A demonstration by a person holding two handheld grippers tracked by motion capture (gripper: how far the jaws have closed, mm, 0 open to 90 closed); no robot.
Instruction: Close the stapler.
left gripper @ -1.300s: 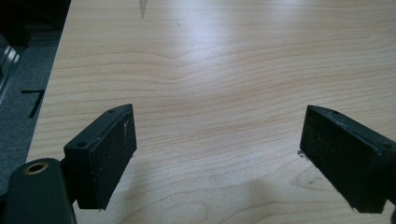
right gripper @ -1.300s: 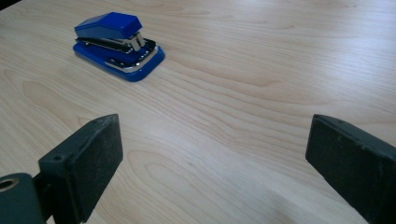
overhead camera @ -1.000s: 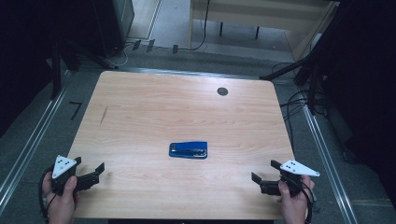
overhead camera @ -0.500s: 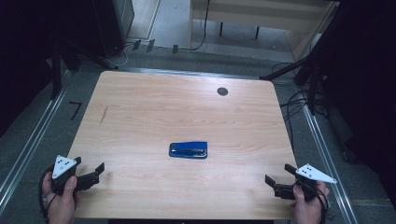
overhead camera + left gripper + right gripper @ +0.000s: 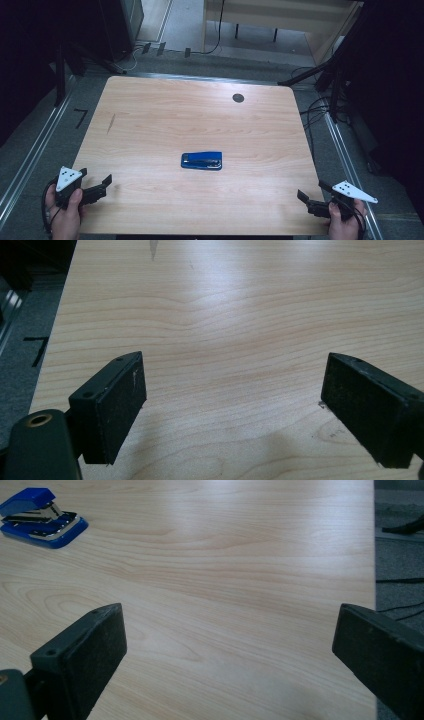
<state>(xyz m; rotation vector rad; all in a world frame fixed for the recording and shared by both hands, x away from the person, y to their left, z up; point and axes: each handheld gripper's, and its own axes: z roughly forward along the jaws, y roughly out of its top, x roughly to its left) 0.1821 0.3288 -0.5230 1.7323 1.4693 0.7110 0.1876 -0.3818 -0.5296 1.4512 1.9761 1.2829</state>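
- Looking down from the high view, the blue stapler (image 5: 201, 160) lies flat near the middle of the desk (image 5: 150, 125), well apart from both grippers. The left gripper (image 5: 103, 184) sits at the near left corner and the right gripper (image 5: 305, 199) at the near right edge, each spread wide and holding nothing. Either could make the reach; I judge the distances about equal.
- Along the left gripper view, the gripper (image 5: 232, 410) has its jaws wide over bare wood, so it would need to turn toward the centre first.
- Along the right gripper view, the gripper (image 5: 230, 665) stands wide apart with the stapler (image 5: 41, 517) far off at upper left. Swing it left, line the jaws across the narrow body, come in low, and close only once both pads flank it.
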